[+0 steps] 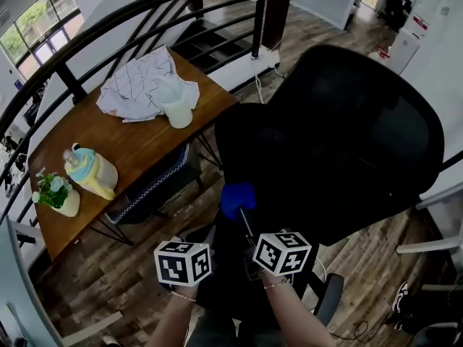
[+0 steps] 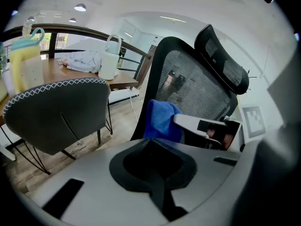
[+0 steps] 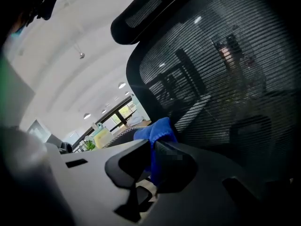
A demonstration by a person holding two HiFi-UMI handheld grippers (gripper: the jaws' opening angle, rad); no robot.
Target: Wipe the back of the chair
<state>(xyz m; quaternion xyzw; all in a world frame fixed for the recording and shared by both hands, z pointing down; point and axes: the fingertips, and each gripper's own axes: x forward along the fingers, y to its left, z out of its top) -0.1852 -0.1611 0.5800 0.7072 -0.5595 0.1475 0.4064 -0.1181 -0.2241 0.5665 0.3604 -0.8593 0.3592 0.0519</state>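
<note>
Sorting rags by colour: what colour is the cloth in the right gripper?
The cloth is blue, clearest in the right gripper view.

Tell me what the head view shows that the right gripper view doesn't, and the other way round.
Only the head view shows the person's forearms and both marker cubes from above. Only the right gripper view shows the right gripper up close, its jaws shut on the blue cloth, and the ceiling lights. Both views show that cloth and the black mesh chair back.
</note>
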